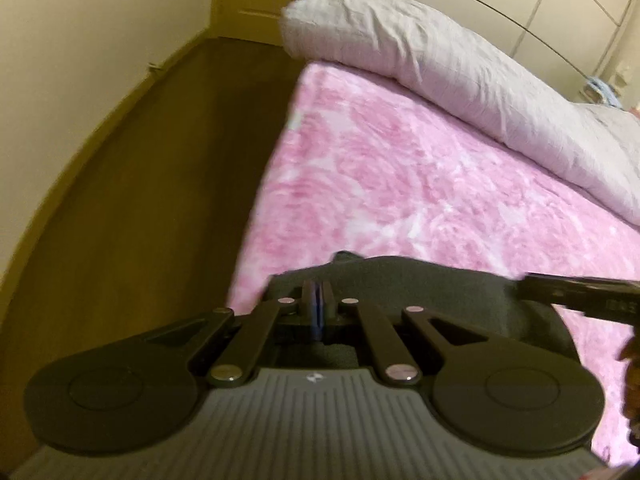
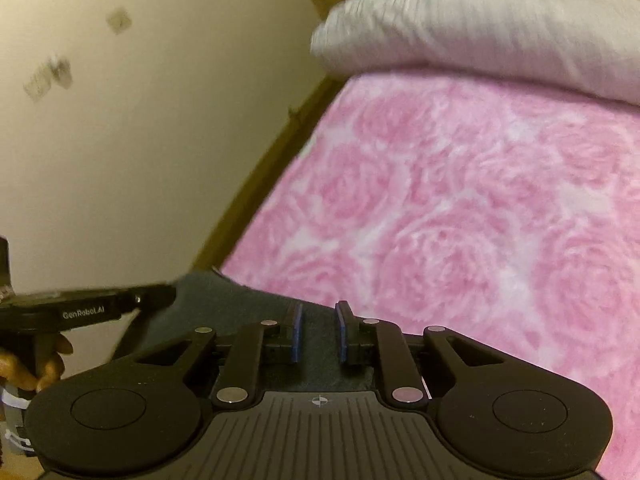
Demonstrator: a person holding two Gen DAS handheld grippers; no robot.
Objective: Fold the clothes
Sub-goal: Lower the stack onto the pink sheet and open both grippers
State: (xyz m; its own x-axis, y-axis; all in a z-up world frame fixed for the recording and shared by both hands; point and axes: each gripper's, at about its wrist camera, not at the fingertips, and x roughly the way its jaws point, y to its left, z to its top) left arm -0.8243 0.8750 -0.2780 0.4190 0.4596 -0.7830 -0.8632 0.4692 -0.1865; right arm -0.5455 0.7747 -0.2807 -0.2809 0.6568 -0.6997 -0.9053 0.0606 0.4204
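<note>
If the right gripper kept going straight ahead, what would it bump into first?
Probably the dark grey garment lying right under the right gripper, whose jaws are open; beyond it, the pink rose blanket, then the white duvet. Depth is unclear.

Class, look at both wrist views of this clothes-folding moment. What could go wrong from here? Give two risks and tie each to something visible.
1. The left gripper is shut on the dark grey fabric garment, but the right gripper is open, so the cloth may sag on that side.
2. The garment hangs near the edge of the pink rose-patterned fleece blanket; it could slip toward the dark brown wooden floor.
</note>
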